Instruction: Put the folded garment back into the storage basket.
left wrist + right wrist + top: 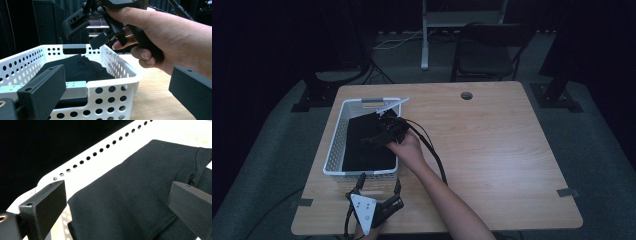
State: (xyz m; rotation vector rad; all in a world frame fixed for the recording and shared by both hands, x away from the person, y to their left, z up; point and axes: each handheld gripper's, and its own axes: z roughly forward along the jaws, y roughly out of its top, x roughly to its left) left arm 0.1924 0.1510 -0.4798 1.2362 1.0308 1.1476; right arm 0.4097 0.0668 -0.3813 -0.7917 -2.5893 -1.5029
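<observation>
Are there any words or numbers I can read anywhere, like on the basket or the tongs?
None: no words, numbers or labels can be read.
White basket: holes in its walls, no writing.
Black cloth: plain.
Right tongs and left tongs: no lettering that can be read.

Dim recording studio or lab: black curtains all round, grey carpet, lone wooden table (492, 150) with tape marks at its edges, folding chair (484, 50) behind, stand legs (317, 90) and cables (394, 41) on the floor.
</observation>
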